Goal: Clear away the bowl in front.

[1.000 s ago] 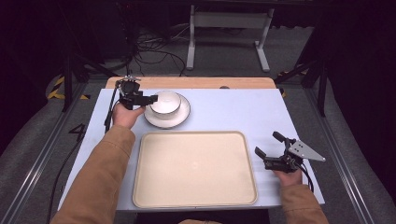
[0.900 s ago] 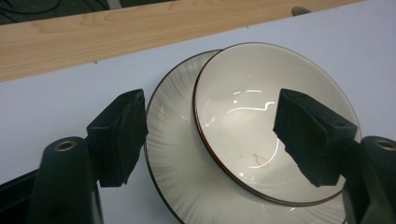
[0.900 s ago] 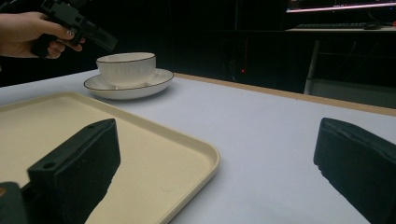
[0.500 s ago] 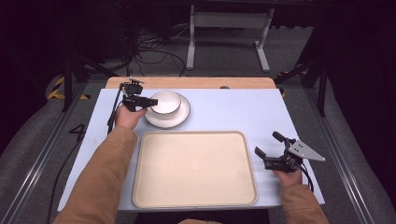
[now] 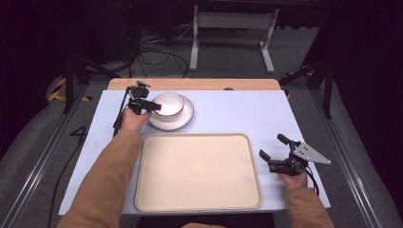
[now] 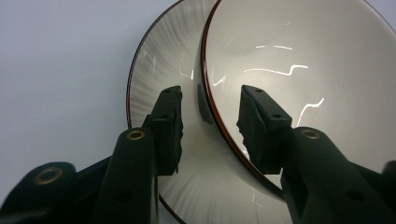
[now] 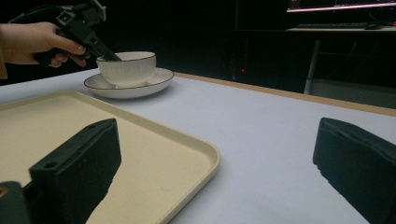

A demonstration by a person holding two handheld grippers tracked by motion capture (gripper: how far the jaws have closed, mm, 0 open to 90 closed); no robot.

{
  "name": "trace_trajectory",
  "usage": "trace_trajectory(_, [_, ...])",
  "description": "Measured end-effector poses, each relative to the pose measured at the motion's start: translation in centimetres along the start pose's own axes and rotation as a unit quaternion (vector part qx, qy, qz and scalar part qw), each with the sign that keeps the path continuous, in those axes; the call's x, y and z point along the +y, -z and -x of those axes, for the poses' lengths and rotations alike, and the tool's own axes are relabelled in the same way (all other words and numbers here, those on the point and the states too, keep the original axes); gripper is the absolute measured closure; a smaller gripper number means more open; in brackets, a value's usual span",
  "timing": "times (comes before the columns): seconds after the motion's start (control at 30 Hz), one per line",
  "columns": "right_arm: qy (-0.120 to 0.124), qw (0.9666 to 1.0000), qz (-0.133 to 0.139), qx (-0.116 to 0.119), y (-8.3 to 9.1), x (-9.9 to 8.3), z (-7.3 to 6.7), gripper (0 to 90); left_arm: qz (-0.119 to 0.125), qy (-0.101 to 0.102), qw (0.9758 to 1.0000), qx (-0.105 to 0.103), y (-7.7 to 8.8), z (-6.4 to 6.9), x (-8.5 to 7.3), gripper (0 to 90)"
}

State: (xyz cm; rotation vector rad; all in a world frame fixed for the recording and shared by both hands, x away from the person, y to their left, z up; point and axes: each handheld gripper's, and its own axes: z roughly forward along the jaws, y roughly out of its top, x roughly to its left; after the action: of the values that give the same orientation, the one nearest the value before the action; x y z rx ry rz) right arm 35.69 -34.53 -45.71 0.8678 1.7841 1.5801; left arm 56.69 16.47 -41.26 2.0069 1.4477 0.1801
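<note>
A white bowl (image 5: 169, 103) with a dark rim stands on a white plate (image 5: 184, 119) at the table's far left. My left gripper (image 5: 153, 106) reaches over the bowl's left edge. In the left gripper view one pad (image 6: 170, 126) is outside the bowl (image 6: 299, 84) and the other pad (image 6: 257, 128) is inside. The rim runs between them with a gap on each side. The jaws have just been closing and stand open. My right gripper (image 5: 271, 145) rests open on the table to the right of the beige tray (image 5: 197, 171), holding nothing.
The tray lies at the near middle of the pale blue table (image 5: 237, 111). A wooden strip (image 5: 195, 84) edges the far side. Behind the table, cables and a metal stand (image 5: 230, 28) lie on the floor.
The left gripper's jaws have drawn closer together around the bowl's rim, with the hand shifting only slightly. The right gripper has not moved.
</note>
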Motion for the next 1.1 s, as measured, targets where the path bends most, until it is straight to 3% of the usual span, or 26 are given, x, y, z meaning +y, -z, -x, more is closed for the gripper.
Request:
trace_trajectory(0.47, [0.001,1.0,0.0,0.002,0.0,0.0,0.0,1.6,0.005,0.021,0.9985,0.051,-0.5,0.4,0.3,80.9])
trace_trajectory(0.8, [0.001,1.0,-0.001,0.002,0.0,0.0,0.0,1.6,0.003,0.035,0.9981,0.051,-0.5,0.4,0.5,82.7])
trace_trajectory(1.1, [0.003,1.0,-0.001,0.002,0.0,0.0,0.0,1.7,0.019,0.015,0.9977,0.063,0.5,1.1,0.7,82.3])
